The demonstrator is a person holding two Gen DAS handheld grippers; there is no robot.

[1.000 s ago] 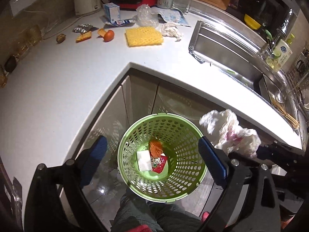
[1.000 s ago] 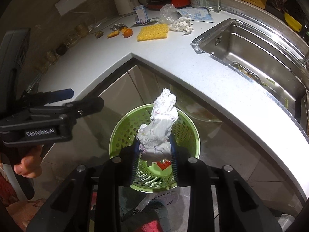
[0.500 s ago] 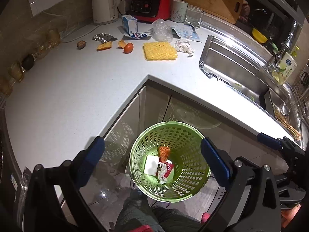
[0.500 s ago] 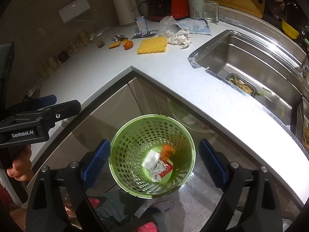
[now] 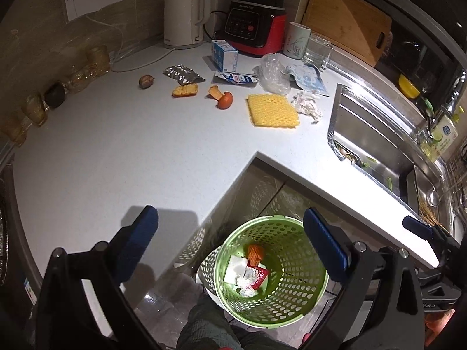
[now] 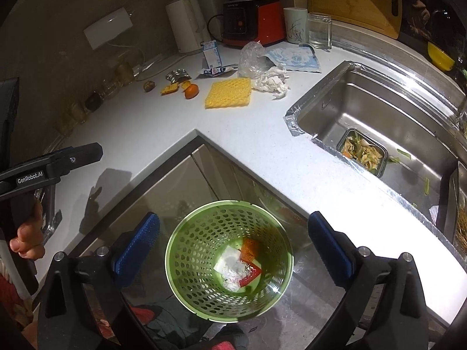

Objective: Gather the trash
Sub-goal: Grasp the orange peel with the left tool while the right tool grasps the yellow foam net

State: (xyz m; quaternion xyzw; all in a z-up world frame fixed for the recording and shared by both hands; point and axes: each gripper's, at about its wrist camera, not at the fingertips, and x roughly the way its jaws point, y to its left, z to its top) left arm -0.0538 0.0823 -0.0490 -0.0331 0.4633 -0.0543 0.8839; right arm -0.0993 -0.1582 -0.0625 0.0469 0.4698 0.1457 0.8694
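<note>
Right wrist view looks straight down into the green perforated trash basket [image 6: 201, 291] on the floor by the counter corner. The right gripper [image 6: 233, 248] has just been opening, blue pads [image 6: 137, 248] now spread wide with nothing between them. A crumpled white tissue [image 6: 233, 277] lies at the basket bottom with a red wrapper [image 6: 251, 274] and an orange bit. The left gripper [image 5: 230, 242] is spread too, empty. Up on the white countertop [image 5: 146, 151]: a yellow sponge [image 5: 273, 110], another crumpled tissue [image 5: 306, 106], a tangerine [image 5: 224, 99].
</note>
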